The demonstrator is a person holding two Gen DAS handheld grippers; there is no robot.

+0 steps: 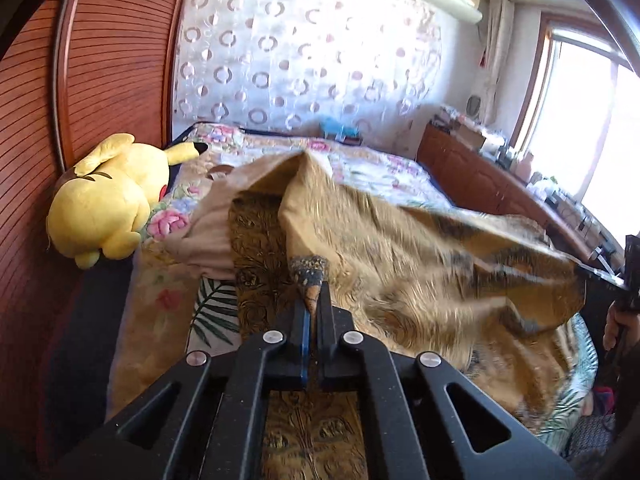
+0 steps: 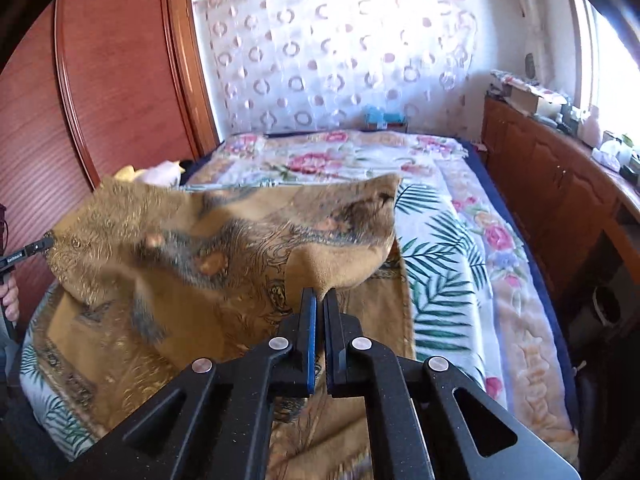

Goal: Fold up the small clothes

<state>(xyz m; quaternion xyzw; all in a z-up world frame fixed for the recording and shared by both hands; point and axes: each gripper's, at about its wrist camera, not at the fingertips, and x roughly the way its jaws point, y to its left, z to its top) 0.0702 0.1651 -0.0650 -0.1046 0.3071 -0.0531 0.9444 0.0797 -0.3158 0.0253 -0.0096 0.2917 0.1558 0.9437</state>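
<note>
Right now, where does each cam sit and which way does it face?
Left wrist: on the left gripper, looking down its jaws across the bed to the curtain; jaws pinch the tan cloth; right gripper and a hand show at right.
Right wrist: on the right gripper, same heading; jaws pinch the cloth; left gripper at left edge.
Shared: tan cloth, bed, curtain, wardrobe.
</note>
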